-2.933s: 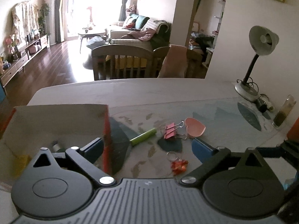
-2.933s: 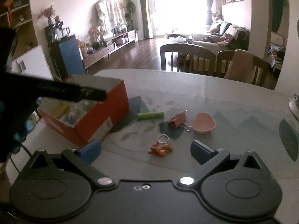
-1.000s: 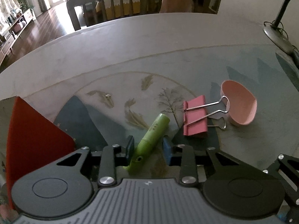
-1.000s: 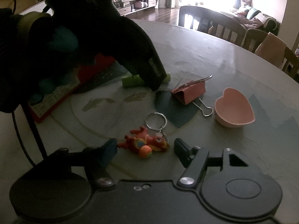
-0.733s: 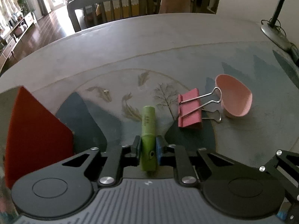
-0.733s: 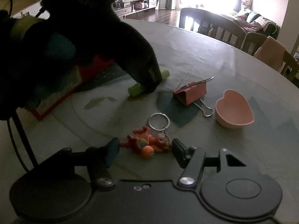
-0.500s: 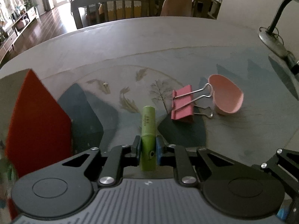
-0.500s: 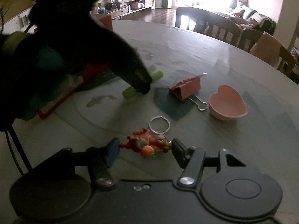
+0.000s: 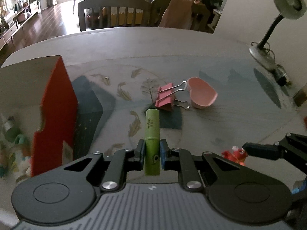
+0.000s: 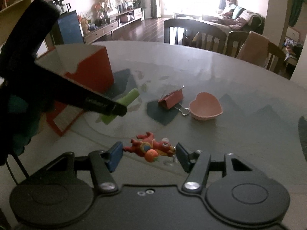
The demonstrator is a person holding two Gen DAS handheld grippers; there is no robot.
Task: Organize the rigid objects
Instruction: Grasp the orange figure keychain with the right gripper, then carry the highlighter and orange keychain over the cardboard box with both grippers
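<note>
Left gripper [image 9: 152,152] is clamped on the green tube [image 9: 152,134], long axis pointing straight ahead, with the red box [image 9: 55,103] lying forward-left; right gripper [image 10: 149,154] brackets the keychain figure [image 10: 151,146], contact indeterminable.

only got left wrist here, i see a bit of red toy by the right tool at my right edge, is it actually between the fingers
observer: yes. In the right wrist view the right tool has a blue pad against each end of the dragon keychain, tail on one side and head on the other.
operator: where's the ring, not in my view
observer: the key ring hangs under the head, close to the pad on that side.
operator: and my green tube from over there
observer: a finger of the left tool crosses the middle of the green tube. The tube's far end is near the corner of the red box.
</note>
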